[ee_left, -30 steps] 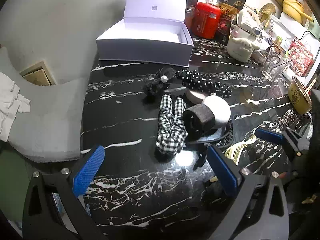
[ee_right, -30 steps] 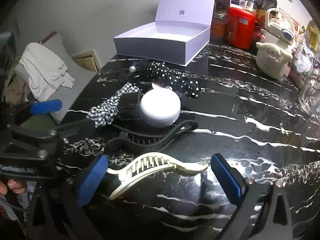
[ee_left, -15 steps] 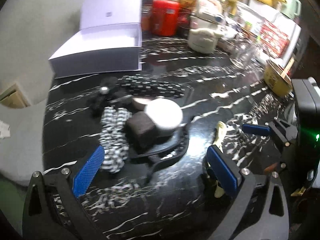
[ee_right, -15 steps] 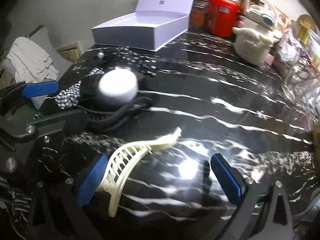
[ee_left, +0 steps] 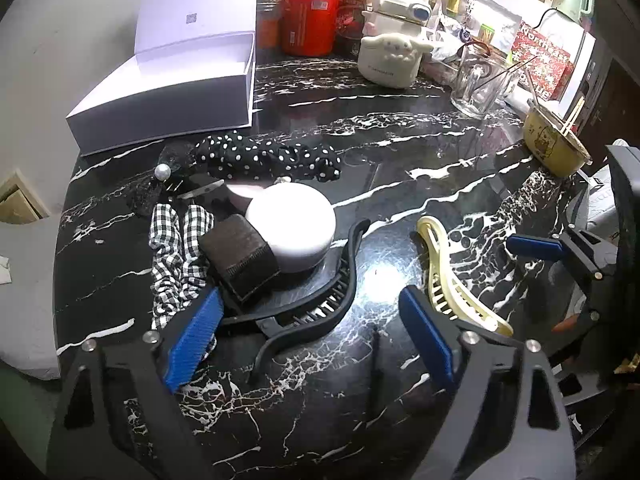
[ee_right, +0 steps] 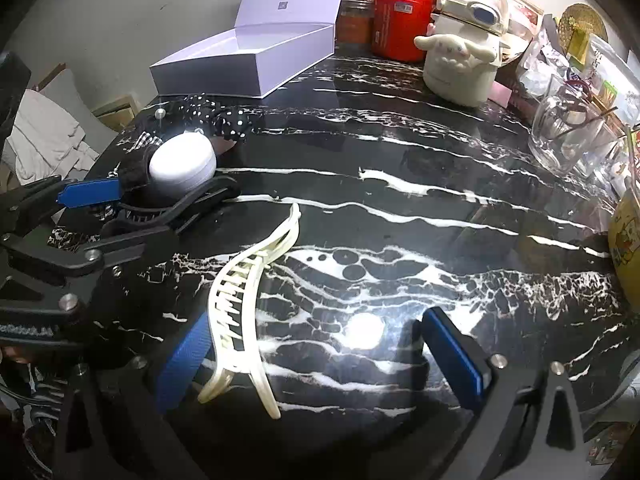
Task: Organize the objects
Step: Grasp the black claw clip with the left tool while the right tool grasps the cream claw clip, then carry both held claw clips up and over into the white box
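A black claw clip (ee_left: 320, 300) lies on the marble table (ee_left: 400, 152) between the fingers of my left gripper (ee_left: 310, 334). Its jaws are closing but the pads stand apart from the clip. A white round case (ee_left: 292, 232), a brown roll (ee_left: 240, 256), a checked scrunchie (ee_left: 180, 256) and a dotted scrunchie (ee_left: 264, 158) crowd just beyond the clip. A cream claw clip (ee_right: 240, 304) lies lengthwise beside the left finger of my right gripper (ee_right: 320, 358), which is open and not gripping it. The white open box (ee_right: 248, 60) stands at the far left.
A red canister (ee_left: 308, 18), a cream character jar (ee_left: 390, 56), a glass cup (ee_left: 478, 80) and a yellow bowl (ee_left: 554, 148) with sticks line the back and right. A grey seat (ee_left: 28, 280) with cloths lies beyond the table's left edge.
Both grippers came nearer to the table. The left jaws narrowed around the black clip. The cream clip swung from crosswise to lengthwise and now lies apart from the black clip.
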